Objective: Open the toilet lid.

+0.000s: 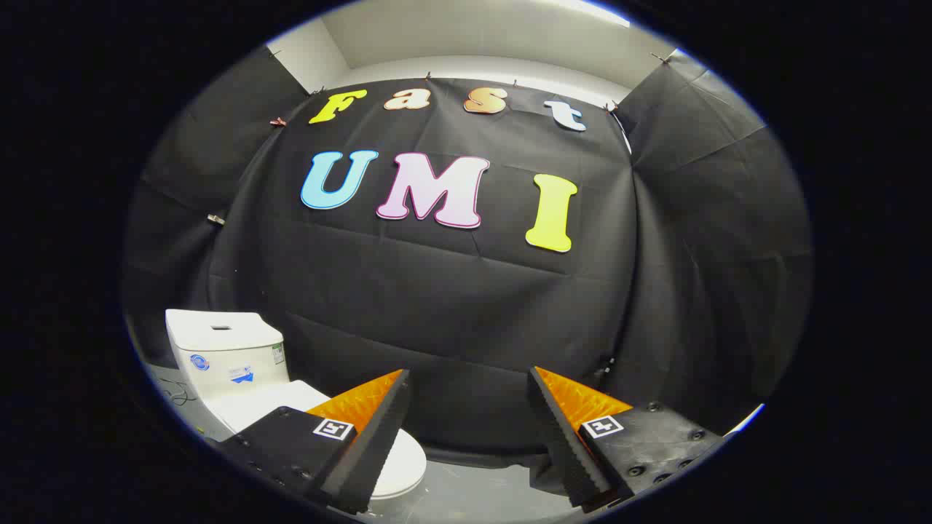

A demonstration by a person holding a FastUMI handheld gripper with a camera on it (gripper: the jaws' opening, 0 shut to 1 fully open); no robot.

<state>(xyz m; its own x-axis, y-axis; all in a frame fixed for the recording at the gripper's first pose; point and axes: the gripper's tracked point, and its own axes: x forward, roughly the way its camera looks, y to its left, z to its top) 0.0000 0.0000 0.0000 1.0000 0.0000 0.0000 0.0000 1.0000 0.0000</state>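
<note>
While claw [470, 407] gapes, white toilet lid [397, 466] down

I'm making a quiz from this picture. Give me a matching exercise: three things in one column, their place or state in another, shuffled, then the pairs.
Things:
1. toilet lid
2. tank
3. claw

Place or state:
A. open, nothing between its fingers
B. closed, lying flat behind one finger
C. upright against the black cloth wall, behind the lid

Pairs: 1-B, 2-C, 3-A
</note>
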